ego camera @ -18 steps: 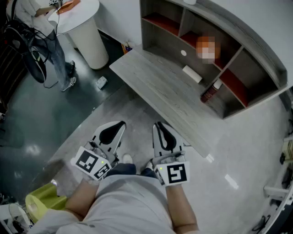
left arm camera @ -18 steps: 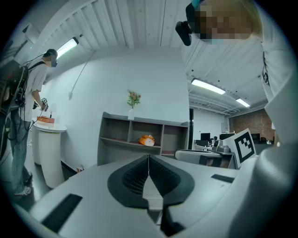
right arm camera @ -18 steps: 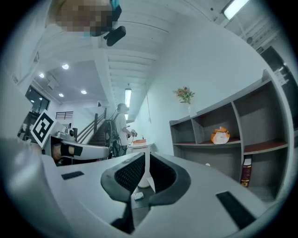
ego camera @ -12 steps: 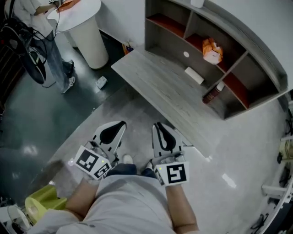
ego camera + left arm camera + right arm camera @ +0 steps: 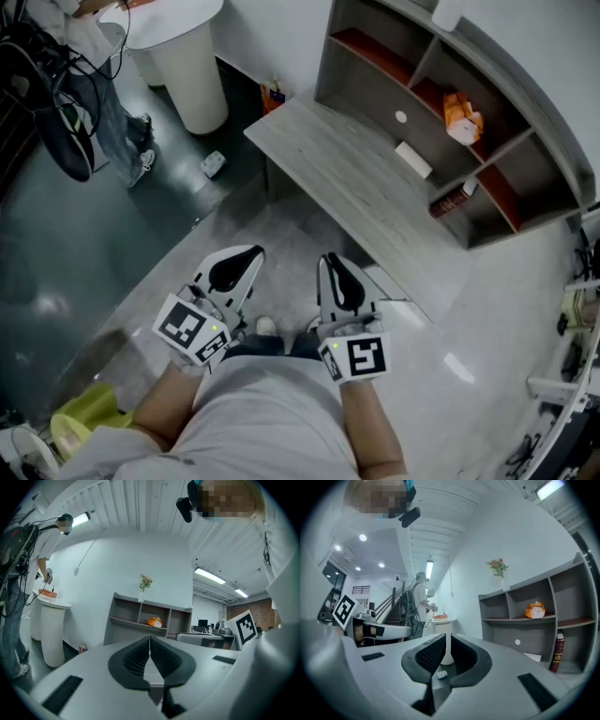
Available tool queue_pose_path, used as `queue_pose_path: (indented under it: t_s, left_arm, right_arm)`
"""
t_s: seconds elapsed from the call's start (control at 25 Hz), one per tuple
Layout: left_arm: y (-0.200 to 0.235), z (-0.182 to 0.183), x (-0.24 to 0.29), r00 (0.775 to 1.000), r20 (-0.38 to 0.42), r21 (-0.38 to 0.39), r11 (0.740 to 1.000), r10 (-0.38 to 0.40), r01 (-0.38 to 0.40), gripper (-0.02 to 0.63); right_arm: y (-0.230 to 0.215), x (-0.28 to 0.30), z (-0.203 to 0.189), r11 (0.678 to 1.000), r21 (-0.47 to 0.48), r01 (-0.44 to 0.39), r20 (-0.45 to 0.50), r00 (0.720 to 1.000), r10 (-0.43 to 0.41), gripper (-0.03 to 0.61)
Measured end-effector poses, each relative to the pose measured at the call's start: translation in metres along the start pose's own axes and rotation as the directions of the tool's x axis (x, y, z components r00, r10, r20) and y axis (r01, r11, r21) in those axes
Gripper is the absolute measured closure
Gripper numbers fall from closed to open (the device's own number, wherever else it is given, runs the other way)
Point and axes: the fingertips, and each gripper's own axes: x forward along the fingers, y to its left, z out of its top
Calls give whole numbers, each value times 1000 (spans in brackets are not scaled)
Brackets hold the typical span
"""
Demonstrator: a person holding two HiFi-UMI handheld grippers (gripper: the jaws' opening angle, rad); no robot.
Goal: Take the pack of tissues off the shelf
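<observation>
The orange pack of tissues [image 5: 464, 117] lies in a middle compartment of the grey shelf unit [image 5: 525, 141] on the far side of the desk [image 5: 347, 192]. It also shows as a small orange pack [image 5: 153, 621] in the left gripper view and as an orange pack [image 5: 535, 610] in the right gripper view. Both grippers are held low near the person's body, well short of the desk. My left gripper [image 5: 234, 267] is shut and empty. My right gripper [image 5: 339, 277] has its jaws a narrow slit apart with nothing between them.
A white flat box [image 5: 413, 159] and a dark bottle [image 5: 452, 202] sit on the desk by the shelf. A white round pedestal table [image 5: 183, 47] stands at the far left with a person [image 5: 89, 70] beside it. A yellow-green object [image 5: 89, 417] lies on the floor at lower left.
The head view has shifted, so the desk and shelf now sit further right in it. Both grippers stay in about the same place near the body.
</observation>
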Motion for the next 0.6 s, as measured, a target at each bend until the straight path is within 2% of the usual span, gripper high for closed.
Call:
queue_pose_path:
  t_s: [0.32, 0.6]
  left_arm:
    - [31, -6, 9, 1000, -2, -5, 1000, -17, 17, 595]
    - [60, 1, 43, 1000, -16, 7, 1000, -3, 3, 595]
  right_arm:
    - [-10, 31, -6, 999, 12, 40, 0, 999, -40, 537]
    - [-34, 76, -7, 1000, 23, 19, -6, 1000, -19, 537]
